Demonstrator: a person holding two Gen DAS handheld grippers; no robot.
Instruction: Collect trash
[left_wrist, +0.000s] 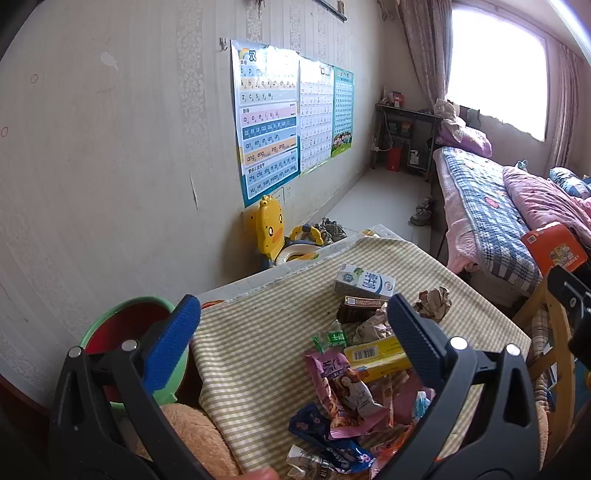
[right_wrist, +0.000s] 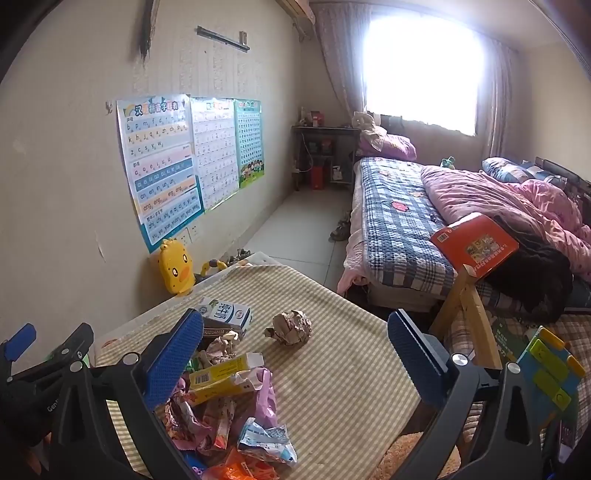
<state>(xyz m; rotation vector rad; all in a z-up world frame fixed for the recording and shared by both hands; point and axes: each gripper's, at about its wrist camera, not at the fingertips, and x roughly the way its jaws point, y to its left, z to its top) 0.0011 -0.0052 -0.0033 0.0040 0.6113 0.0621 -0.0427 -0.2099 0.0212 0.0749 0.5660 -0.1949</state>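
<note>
Best done one piece at a time: both hand-held grippers, left (left_wrist: 293, 319) and right (right_wrist: 295, 332), gape wide, empty, above wrapper pile (left_wrist: 354, 402) on desk (left_wrist: 258, 350); start with crumpled paper ball (right_wrist: 290, 328).

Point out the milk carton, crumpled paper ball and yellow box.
milk carton (right_wrist: 226, 314): right wrist view, printed side face.
crumpled paper ball (right_wrist: 290, 327): right wrist view, middle of the wad.
yellow box (left_wrist: 373, 355): left wrist view, barcode face.

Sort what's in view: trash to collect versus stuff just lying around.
Trash: crumpled paper ball, milk carton, yellow box, snack wrappers, green bin.

Just lying about: duck toy, orange book, wall posters, shoes.
</note>
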